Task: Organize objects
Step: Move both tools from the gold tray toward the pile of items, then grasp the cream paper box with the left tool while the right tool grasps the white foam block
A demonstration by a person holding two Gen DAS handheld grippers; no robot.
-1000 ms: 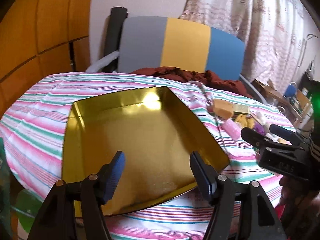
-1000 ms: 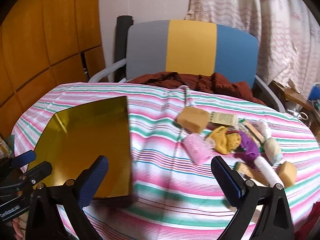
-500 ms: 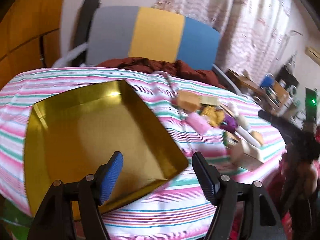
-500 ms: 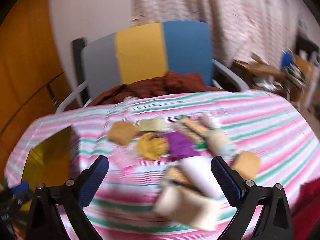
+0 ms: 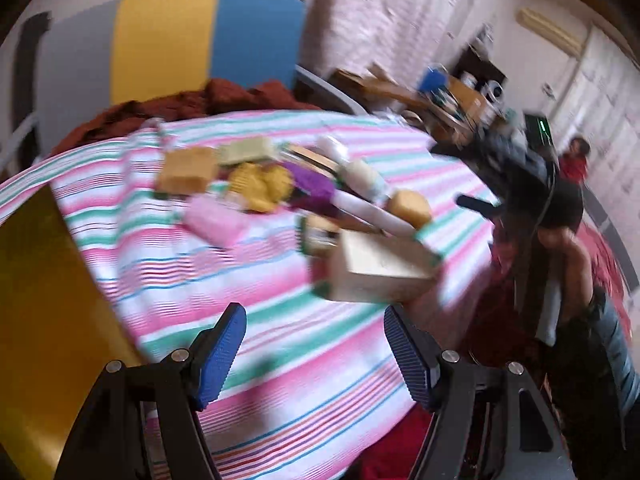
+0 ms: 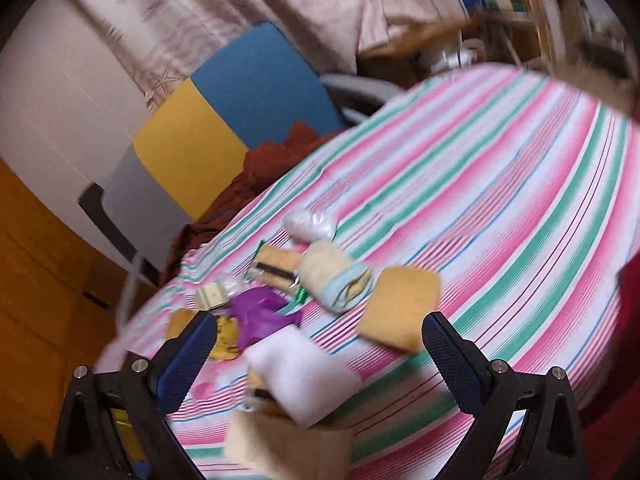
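On striped tablecloth (image 5: 280, 320), cluttered sponges (image 5: 188, 170) (blurred), left gripper (image 5: 314, 348) agape, empty.

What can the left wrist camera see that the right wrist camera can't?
Only the left wrist view shows the gold tray, the pink sponge, the right gripper seen from outside, and the left gripper, open and empty. Only the right wrist view shows the right gripper from behind, open and empty. Both show the striped tablecloth, the purple item, the orange sponge and the colour-block chair.
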